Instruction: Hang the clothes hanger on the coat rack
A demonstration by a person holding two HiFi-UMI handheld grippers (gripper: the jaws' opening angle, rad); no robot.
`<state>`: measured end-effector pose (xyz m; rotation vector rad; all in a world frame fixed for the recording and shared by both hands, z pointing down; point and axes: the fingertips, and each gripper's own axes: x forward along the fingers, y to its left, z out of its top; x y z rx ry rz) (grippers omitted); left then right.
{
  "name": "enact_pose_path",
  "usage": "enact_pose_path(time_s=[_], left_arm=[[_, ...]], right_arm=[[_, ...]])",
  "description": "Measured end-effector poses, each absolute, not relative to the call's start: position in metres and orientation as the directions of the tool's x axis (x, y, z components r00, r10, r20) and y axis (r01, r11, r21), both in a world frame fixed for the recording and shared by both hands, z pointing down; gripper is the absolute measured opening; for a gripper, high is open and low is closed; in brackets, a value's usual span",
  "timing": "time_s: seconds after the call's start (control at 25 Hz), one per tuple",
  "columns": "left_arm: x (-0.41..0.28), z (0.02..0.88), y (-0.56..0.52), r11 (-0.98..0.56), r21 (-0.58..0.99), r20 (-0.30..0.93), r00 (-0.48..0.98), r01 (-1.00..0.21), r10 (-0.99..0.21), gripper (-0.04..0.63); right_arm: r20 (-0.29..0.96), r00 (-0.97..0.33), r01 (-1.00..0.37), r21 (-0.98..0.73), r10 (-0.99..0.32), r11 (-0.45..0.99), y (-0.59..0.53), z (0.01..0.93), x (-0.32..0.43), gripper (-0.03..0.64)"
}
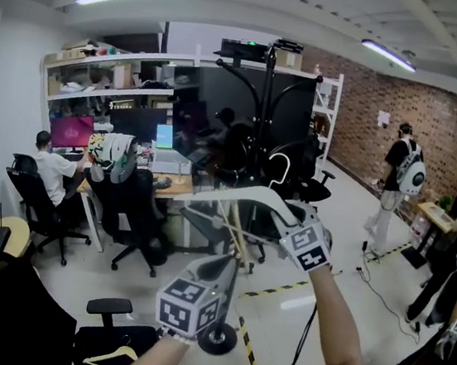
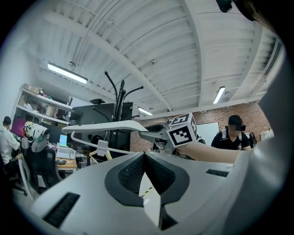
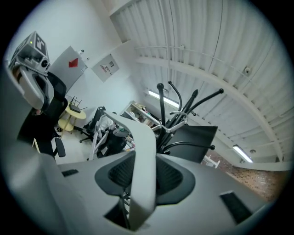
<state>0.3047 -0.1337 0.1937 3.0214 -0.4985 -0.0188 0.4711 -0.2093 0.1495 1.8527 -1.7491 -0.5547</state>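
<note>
**A:** Right gripper (image 3: 143, 179)?
**B:** I've got it clamped on one arm of the white hanger (image 1: 235, 193), held up in front of the black coat rack (image 1: 265, 99).
**A:** Lie?
**B:** In the head view its long axis runs left to right, hook (image 1: 279, 164) up. My left gripper (image 2: 144, 176) is closed and empty.

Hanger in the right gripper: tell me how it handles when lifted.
Likely stiff: the hanger shows no sag, though the right gripper grips one arm only. Probably light: it looks like thin plastic. Held off-centre, it may pivot in the gripper.
</note>
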Motion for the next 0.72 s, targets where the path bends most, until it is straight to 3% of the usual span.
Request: enact_pose_path(time_s=[0.72], left_arm=[[0.290,0.218,-0.179,-0.910,0.107,0.037,0.916,-0.401,-0.399,-0.011]], right_arm=[[0.111,0.018,-0.764,0.643,-0.994,0.058,-0.286,0.144,0.473,0.153]])
